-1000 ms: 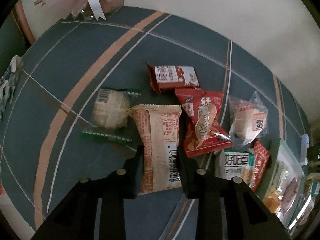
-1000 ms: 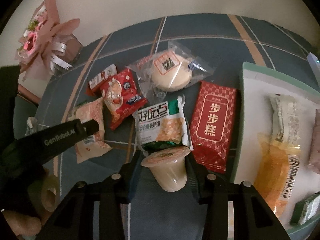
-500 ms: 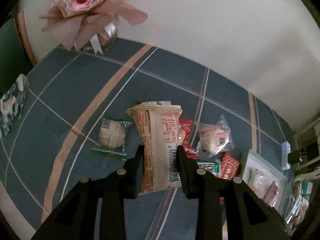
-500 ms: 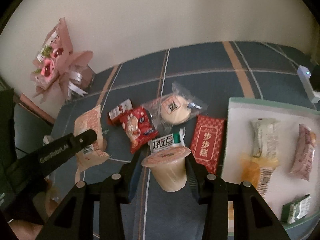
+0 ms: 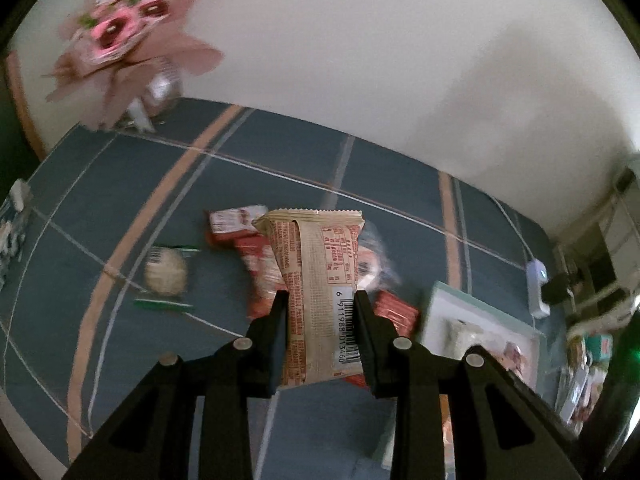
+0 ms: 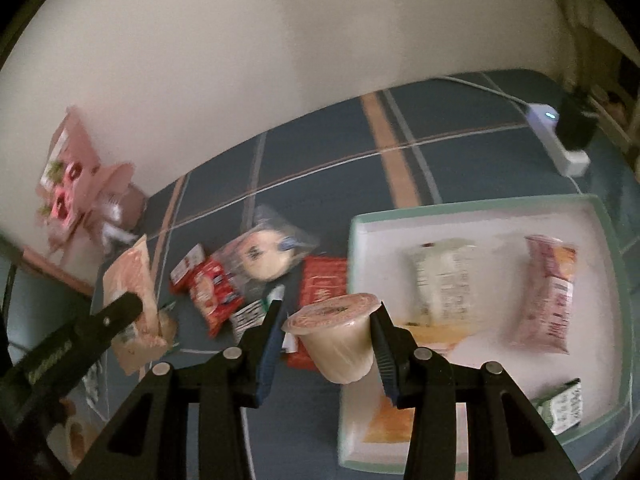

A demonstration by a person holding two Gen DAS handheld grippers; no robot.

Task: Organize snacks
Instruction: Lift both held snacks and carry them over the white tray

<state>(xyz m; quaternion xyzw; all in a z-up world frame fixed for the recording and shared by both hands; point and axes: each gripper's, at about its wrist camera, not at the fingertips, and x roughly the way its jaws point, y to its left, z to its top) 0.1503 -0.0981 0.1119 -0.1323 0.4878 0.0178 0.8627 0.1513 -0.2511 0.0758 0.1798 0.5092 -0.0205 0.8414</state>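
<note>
My left gripper [image 5: 320,304] is shut on a beige snack packet [image 5: 316,280] with red print and a barcode, held up above the blue tablecloth. The same packet [image 6: 132,280] and the left gripper's finger [image 6: 116,314] show at the left of the right wrist view. My right gripper [image 6: 326,320] is shut on a sealed jelly cup [image 6: 340,340], raised just left of the green-rimmed white tray [image 6: 472,208]. Several wrapped snacks lie in the tray, among them a pink packet [image 6: 548,292]. Loose on the cloth lie a red pouch [image 6: 212,292], a round cake in clear wrap [image 6: 264,256] and a red flat packet [image 6: 324,284].
A pink bouquet [image 5: 120,36] stands at the back left by the wall. A white power strip [image 6: 556,136] with a black plug lies beyond the tray. A round biscuit in green-edged wrap [image 5: 166,280] lies apart on the left. The tray [image 5: 480,320] shows blurred at right.
Both grippers have risen with their loads, so the table looks farther away. The right gripper with the cup has moved toward the tray. The left packet hangs higher over the loose snacks.
</note>
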